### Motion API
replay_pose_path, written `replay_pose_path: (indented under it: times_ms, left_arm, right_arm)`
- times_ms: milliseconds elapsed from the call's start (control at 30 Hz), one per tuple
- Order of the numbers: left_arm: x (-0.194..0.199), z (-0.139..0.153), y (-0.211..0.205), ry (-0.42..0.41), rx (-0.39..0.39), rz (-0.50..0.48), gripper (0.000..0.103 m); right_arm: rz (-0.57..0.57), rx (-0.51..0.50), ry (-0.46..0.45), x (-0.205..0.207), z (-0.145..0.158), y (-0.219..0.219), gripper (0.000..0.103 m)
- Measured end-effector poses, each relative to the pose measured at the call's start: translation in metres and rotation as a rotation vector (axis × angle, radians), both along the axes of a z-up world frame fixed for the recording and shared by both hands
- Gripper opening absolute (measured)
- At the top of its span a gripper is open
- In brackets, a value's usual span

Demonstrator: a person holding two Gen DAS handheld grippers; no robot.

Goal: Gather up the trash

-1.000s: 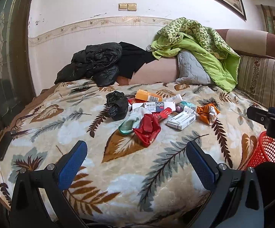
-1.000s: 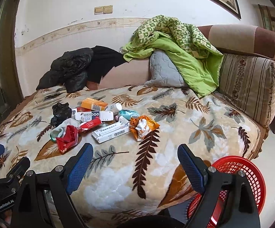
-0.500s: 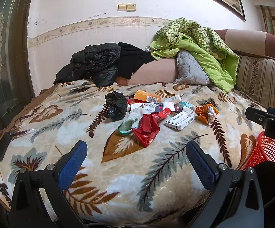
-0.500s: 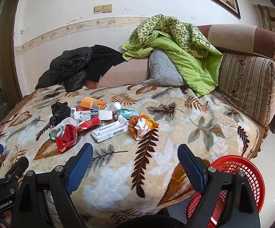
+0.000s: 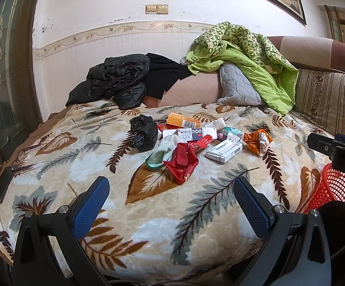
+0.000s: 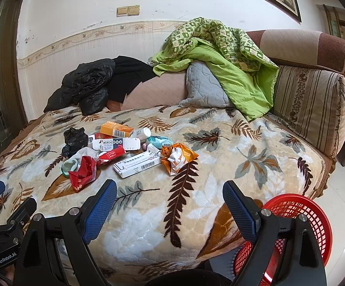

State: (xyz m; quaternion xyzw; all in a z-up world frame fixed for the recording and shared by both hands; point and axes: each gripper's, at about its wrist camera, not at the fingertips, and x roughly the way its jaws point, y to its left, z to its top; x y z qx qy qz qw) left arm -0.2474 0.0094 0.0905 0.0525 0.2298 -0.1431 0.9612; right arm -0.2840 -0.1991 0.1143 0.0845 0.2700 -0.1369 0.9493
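The left gripper (image 5: 171,196) and the right gripper (image 6: 170,200) both hang at the bottom of their frames above the leaf-pattern blanket (image 6: 220,166) of the sofa bed, each with its jaws wide apart and nothing between them. The trash lies in one pile near the middle of the blanket, left of centre in the right wrist view: a crumpled red wrapper (image 6: 81,174), a black plastic bag (image 6: 74,140), a white medicine box (image 6: 137,164), an orange box (image 6: 115,129) and a crushed orange packet (image 6: 177,157). A red mesh basket (image 6: 310,217) stands on the floor at the lower right, just beside the edge of the bed.
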Motion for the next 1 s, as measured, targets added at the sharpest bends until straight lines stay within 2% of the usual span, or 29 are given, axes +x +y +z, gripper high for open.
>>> replay_pose_path:
  times_ms: [267,533,600,733,800,900,1000]
  left_arm:
    - [0.009,-0.001,-0.003,0.057,-0.026,-0.016,0.103]
    - [0.06,-0.005,-0.005,0.166,-0.051,-0.019,0.09]
    - [0.08,-0.01,-0.011,0.216,-0.047,-0.028,0.087]
    - [0.119,-0.027,-0.023,0.332,-0.052,-0.039,0.079]
    - [0.137,-0.037,-0.028,0.387,-0.061,-0.042,0.069]
    - [0.155,-0.051,-0.037,0.436,-0.051,-0.048,0.064]
    - [0.163,-0.058,-0.044,0.45,-0.038,-0.061,0.06]
  right_arm:
    - [-0.003,0.055,0.027,0.001,-0.004,-0.008,0.093]
    - [0.008,0.14,0.065,0.012,-0.007,-0.02,0.092]
    - [0.02,0.196,0.095,0.022,-0.011,-0.028,0.087]
    - [0.015,0.326,0.158,0.058,-0.023,-0.052,0.083]
    - [-0.011,0.348,0.166,0.078,-0.027,-0.062,0.083]
    - [-0.062,0.375,0.198,0.113,-0.037,-0.077,0.083]
    - [-0.125,0.421,0.23,0.142,-0.051,-0.093,0.083]
